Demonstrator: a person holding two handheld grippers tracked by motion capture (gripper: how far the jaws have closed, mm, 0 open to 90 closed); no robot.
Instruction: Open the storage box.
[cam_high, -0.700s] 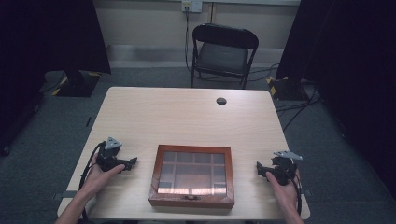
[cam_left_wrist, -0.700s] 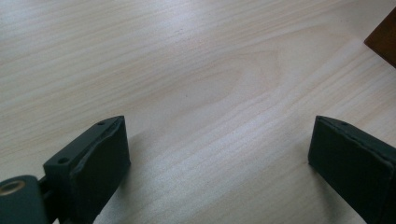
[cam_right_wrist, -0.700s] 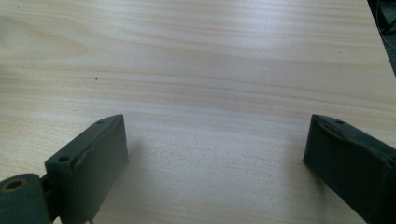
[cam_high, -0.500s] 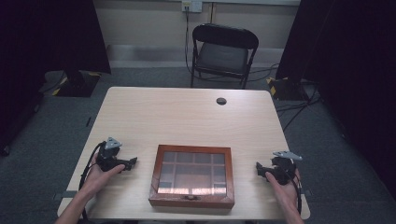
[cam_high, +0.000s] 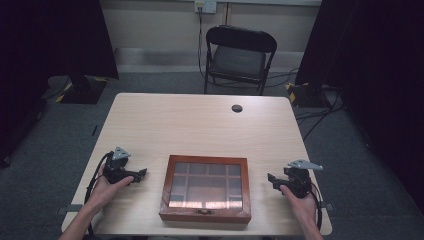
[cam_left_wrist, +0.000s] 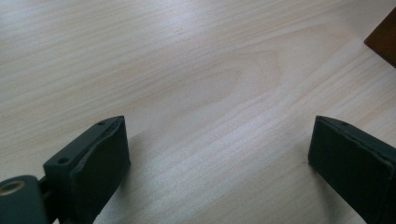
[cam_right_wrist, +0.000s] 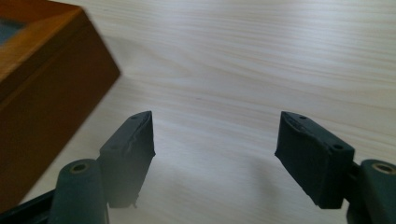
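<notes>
Brown wooden box (cam_high: 205, 211) — gridded glass lid, shut

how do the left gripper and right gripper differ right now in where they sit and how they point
The left gripper sits left of the wooden box and points right at it; the right gripper sits on the box's right and points left. The box shows as a small corner in the left gripper view, but as a large side wall in the right gripper view. Both are open, empty and low over the table.

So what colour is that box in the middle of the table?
The box is reddish-brown wood with a glass lid, best seen in the high view.
</notes>
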